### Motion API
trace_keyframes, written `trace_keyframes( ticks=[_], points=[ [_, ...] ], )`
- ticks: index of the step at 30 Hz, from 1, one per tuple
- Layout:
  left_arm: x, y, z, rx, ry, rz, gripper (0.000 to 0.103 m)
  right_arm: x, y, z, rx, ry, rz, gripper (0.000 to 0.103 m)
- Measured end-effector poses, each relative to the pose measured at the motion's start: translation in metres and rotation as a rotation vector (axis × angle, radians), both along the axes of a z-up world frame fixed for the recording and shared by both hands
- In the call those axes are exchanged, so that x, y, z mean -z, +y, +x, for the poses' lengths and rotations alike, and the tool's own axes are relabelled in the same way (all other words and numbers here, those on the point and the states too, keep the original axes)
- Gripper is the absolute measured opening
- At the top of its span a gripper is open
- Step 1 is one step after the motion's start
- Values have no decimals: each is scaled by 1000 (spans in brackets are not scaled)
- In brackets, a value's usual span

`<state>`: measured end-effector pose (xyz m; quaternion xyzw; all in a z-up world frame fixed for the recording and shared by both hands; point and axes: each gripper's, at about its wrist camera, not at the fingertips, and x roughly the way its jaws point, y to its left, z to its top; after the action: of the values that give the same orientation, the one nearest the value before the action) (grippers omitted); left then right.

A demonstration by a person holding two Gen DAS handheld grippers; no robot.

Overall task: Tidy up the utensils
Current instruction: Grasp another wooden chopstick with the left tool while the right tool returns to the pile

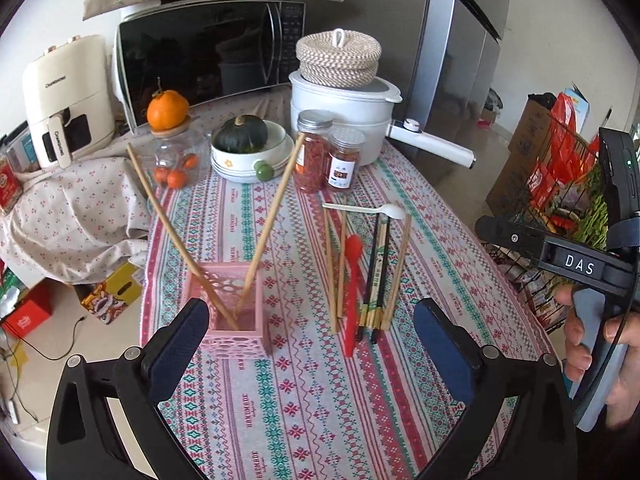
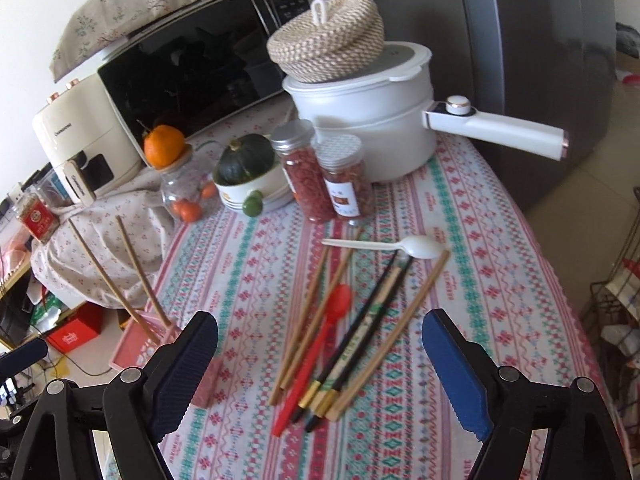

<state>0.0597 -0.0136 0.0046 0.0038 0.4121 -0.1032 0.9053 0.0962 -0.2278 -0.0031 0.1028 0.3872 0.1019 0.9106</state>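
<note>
A pink perforated holder (image 1: 236, 312) stands on the patterned tablecloth with two wooden chopsticks (image 1: 272, 216) leaning out of it; it shows partly behind my right gripper's left finger (image 2: 138, 338). Loose utensils lie to its right: wooden chopsticks (image 1: 398, 272), black chopsticks (image 1: 376, 276), a red spoon (image 1: 352, 280) and a white spoon (image 1: 372, 211). In the right wrist view the red spoon (image 2: 320, 344), black chopsticks (image 2: 360, 328) and white spoon (image 2: 400, 246) lie ahead. My left gripper (image 1: 312, 340) is open and empty. My right gripper (image 2: 320, 364) is open above the pile.
At the back stand a white pot (image 1: 340, 120) with a woven lid, two spice jars (image 1: 326, 156), a bowl with a green squash (image 1: 248, 148), a glass jar with an orange (image 1: 172, 136), a microwave (image 1: 208, 56) and an air fryer (image 1: 68, 100). A wire basket (image 1: 560, 184) stands right.
</note>
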Motion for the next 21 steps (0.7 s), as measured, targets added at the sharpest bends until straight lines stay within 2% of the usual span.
trace_keyframes(
  ticks=[4,13,18,21],
  points=[
    [7,-26,18,10,66,-5,103,12,-21,3,21,56,-16,89],
    [16,-75,76,6,141,84,103,44,-77,23,166,173,-12,90],
    [48,-90,128,-42,230,133,101,60,-94,37,211,235,9,90],
    [77,-92,160,-62,309,105,80,71,-101,43,219,274,13,90]
  ],
)
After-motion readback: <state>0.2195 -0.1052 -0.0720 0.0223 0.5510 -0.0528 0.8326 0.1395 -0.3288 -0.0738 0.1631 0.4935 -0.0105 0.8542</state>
